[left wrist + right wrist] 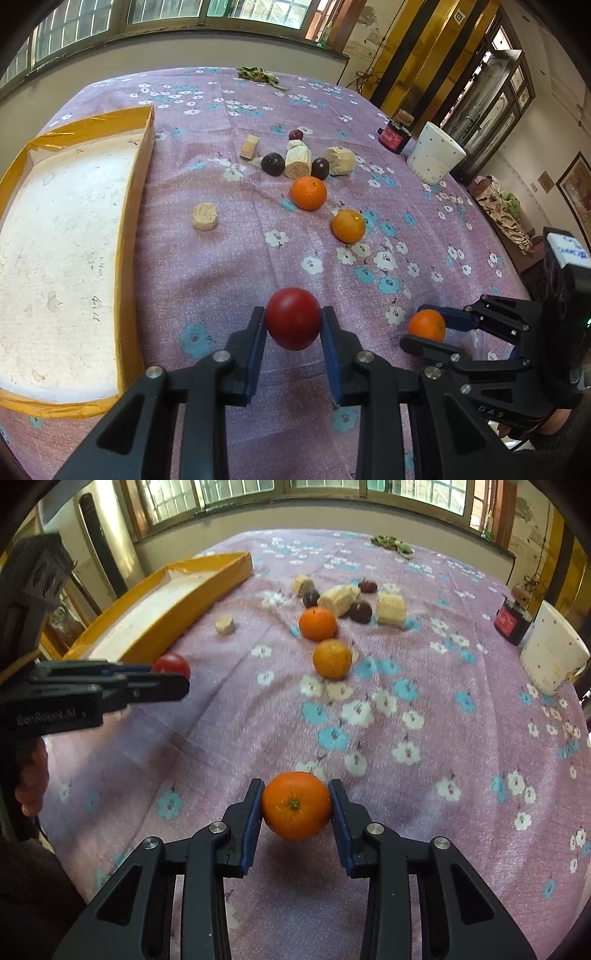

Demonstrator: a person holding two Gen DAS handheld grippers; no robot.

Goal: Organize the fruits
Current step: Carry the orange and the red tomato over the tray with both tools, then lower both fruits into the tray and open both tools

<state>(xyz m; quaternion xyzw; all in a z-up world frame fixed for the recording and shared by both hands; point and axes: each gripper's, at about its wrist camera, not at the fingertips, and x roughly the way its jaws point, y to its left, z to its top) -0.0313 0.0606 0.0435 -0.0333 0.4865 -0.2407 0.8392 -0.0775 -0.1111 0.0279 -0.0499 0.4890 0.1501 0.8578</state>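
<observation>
My left gripper (293, 314) is shut on a red round fruit (293, 321), its blue pads pressing both sides, low over the flowered purple cloth. My right gripper (296, 794) is shut on an orange (296, 806), with a shadow on the cloth beneath it. In the left wrist view the right gripper (415, 325) and its orange (426, 325) sit at the lower right. The right wrist view shows the left gripper (171, 675) with the red fruit (173, 664) beside the yellow-rimmed tray (207, 590). Two loose oranges (308, 192) (348, 226) lie mid-table.
The shallow tray (144, 177) with a white floor lies along the left. Dark plums (272, 164) and pale cut chunks (298, 162) cluster beyond the oranges; one chunk (204, 216) lies alone. A white cup (436, 153) and a red jar (393, 138) stand at the right edge.
</observation>
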